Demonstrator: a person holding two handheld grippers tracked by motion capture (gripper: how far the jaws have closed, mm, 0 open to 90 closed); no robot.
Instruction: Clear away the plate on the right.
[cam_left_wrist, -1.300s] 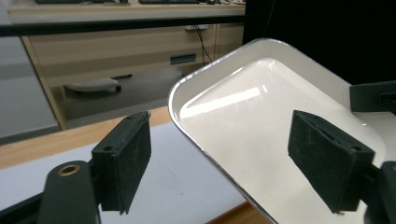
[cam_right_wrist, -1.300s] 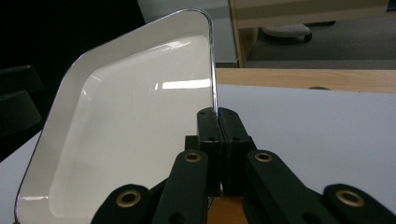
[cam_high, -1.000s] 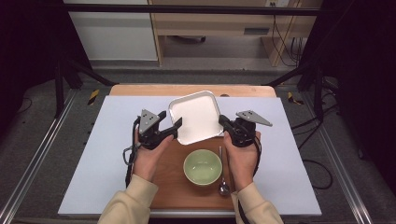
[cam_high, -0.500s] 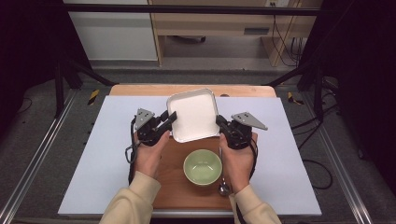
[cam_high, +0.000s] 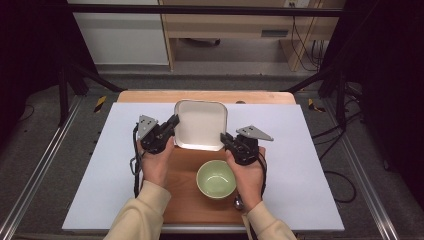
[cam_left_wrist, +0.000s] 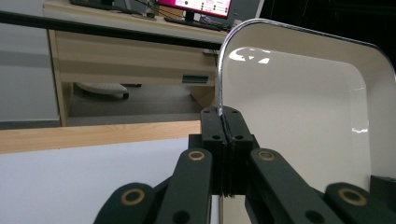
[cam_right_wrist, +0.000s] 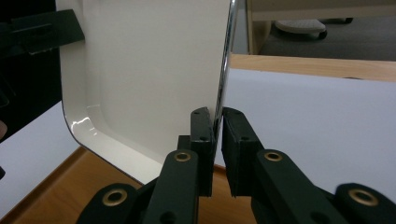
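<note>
A white square plate (cam_high: 200, 125) is held between both grippers, just beyond a wooden board (cam_high: 182, 200). My left gripper (cam_high: 173, 121) is shut on the plate's left rim. In the left gripper view its jaws (cam_left_wrist: 226, 122) pinch the thin rim, and the plate (cam_left_wrist: 303, 116) spreads to the right. My right gripper (cam_high: 224, 138) grips the near right rim. The right gripper view has its jaws (cam_right_wrist: 215, 127) closed around the rim of the plate (cam_right_wrist: 140, 70), whose corner hangs over the board.
A light green bowl (cam_high: 216, 178) stands empty on the board between the person's hands. A metal spoon (cam_high: 239, 202) lies by the right wrist. A white mat (cam_high: 300, 165) covers the table, and a wooden table edge (cam_high: 205, 96) runs along the back.
Both grippers have carried the plate away from the person, toward the back of the table. The plate has turned squarer to the table edge. The bowl has stayed put.
</note>
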